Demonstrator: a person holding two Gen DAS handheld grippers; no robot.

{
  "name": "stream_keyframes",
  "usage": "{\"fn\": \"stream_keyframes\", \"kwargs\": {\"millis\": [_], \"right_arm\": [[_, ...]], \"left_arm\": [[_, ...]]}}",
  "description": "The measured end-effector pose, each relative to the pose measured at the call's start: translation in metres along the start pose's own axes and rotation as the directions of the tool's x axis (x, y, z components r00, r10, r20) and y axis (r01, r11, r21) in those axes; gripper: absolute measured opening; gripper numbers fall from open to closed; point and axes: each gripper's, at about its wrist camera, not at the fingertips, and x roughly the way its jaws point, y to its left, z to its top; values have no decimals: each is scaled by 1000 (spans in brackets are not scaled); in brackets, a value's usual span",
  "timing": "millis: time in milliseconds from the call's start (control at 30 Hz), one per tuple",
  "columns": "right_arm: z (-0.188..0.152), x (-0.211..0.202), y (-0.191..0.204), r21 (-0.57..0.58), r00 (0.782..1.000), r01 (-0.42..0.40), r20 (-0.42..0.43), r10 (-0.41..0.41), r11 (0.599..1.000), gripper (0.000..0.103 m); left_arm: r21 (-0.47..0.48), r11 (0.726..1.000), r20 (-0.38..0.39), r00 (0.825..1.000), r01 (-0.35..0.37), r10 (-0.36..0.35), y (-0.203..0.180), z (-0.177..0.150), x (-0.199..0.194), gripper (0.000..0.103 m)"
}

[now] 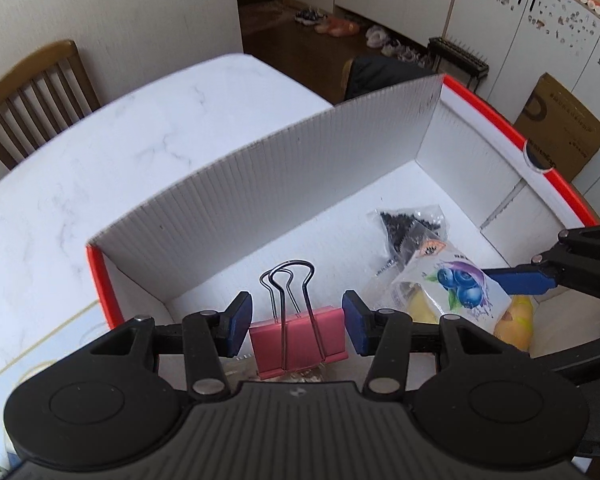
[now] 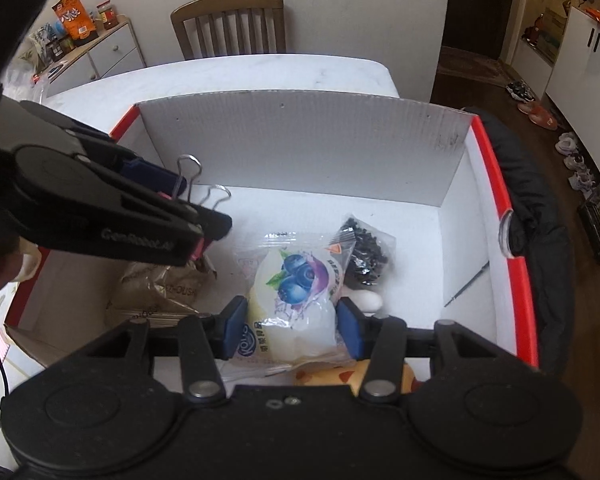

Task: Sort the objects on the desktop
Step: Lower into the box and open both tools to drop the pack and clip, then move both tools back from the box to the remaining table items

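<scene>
My left gripper (image 1: 298, 326) holds a pink binder clip (image 1: 298, 340) between its blue pads, wire handles pointing away, above the near left part of the red-and-white box (image 1: 260, 184). It also shows in the right wrist view (image 2: 204, 220). My right gripper (image 2: 288, 320) is inside the box with its pads on either side of a blueberry snack packet (image 2: 292, 292); whether they press it is unclear. The packet shows in the left wrist view (image 1: 456, 280). A clear bag of black bits (image 2: 364, 252) lies beside it.
A brown paper packet (image 2: 160, 288) lies at the box's left. A white egg-like object (image 2: 366, 300) and a yellow item (image 2: 348, 376) sit near the packet. The box stands on a white marble table (image 1: 100, 152). A wooden chair (image 2: 228, 28) stands behind.
</scene>
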Motion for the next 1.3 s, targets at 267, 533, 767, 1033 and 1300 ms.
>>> {"fn": "stream_keyframes", "kwargs": {"millis": [267,533,767,1033,1300], "right_arm": [[-2,-3,0,-9,1000,-1,0,1,1000,66],[-5,-24,-3,-12,999,-5,54,5,1000,76],[-11,-48,-9,-3,993,-32,115,32,999,81],[-15,-73,-11,21,981,-54,188,49,998,82],[-18,-91,0,41,967,-99,241,87,994,86]], "left_arm": [[-4,1000,-7,1000,13,-13,-1,-3,0,49],[-35,998,60,997,46,-44,-3,-4,-23,67],[-66,995,141,988,79,-69,-5,-12,-52,69],[-93,991,233,970,95,-71,-6,-30,-95,69],[-134,984,314,947,116,-69,0,-63,-136,69]]}}
